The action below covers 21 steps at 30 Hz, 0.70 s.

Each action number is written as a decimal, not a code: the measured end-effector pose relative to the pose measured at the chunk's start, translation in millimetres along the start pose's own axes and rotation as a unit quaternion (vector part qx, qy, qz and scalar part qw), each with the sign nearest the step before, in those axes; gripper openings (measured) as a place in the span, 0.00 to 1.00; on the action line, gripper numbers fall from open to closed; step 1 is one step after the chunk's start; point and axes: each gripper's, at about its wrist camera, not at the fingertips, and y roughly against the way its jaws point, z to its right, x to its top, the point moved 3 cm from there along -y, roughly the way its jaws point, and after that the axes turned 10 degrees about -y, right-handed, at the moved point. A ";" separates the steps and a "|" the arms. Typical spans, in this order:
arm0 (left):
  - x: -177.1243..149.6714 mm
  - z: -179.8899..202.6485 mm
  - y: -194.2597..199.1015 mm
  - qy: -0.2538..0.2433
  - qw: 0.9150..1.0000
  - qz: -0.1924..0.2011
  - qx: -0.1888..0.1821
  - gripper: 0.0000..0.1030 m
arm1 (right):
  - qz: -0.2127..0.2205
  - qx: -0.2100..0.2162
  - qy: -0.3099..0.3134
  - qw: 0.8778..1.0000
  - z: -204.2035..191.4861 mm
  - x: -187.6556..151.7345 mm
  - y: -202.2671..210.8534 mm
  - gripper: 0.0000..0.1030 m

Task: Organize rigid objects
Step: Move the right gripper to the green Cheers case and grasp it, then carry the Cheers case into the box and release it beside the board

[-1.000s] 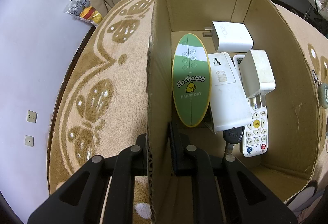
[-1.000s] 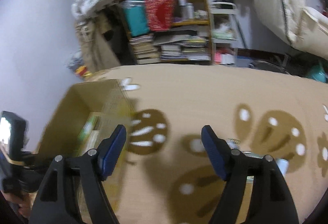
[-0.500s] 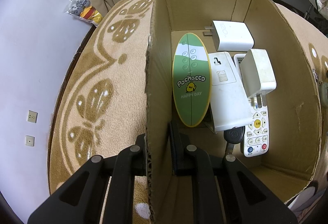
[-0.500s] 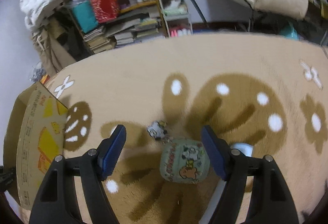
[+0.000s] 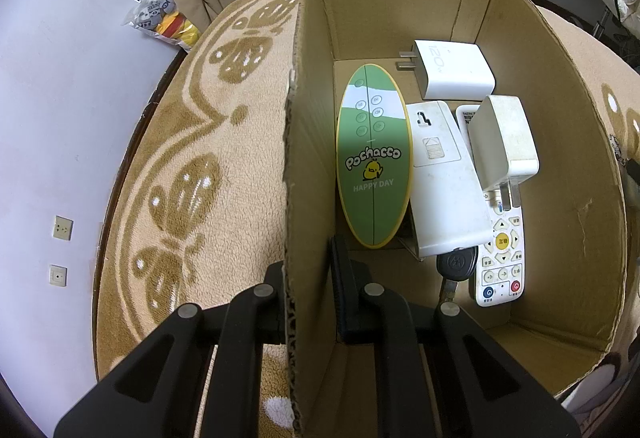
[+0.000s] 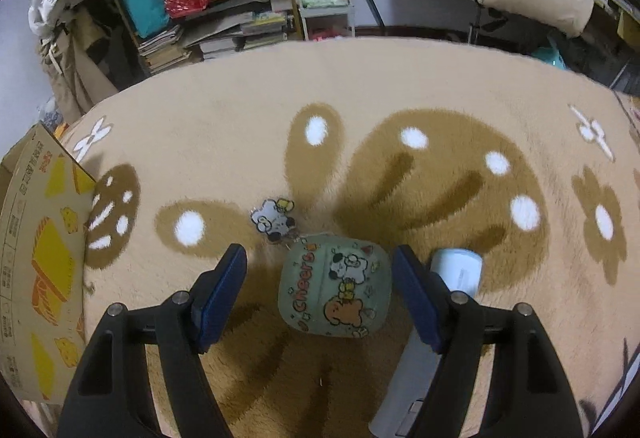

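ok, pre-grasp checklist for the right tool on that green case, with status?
1. Right tool open: ok.
2. Green case lies between its fingers: ok.
3. Keychain charm clear of the fingers: ok.
4. Light blue object beside the right finger, may snag: cannot tell.
5. Left tool clamped on the cardboard box wall: ok.
6. Space in the box for the case: cannot tell.

Patterned rug [image 6: 400, 85] under cardboard box [image 5: 500, 37], green case [image 6: 336, 290], charm [image 6: 272, 217].
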 end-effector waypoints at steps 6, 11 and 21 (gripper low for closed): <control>0.0 0.5 -1.2 0.001 1.000 0.000 -0.001 0.12 | -0.020 -0.009 -0.015 1.000 7.2 -6.7 -10.0 0.59; -0.1 0.7 -1.3 0.001 1.000 0.000 -0.002 0.12 | -0.009 -0.007 -0.011 1.000 7.0 -7.6 -7.0 0.59; 0.2 -0.2 -2.1 0.003 1.000 -0.001 -0.005 0.12 | 0.011 0.046 0.007 0.999 -21.5 -10.0 15.0 0.59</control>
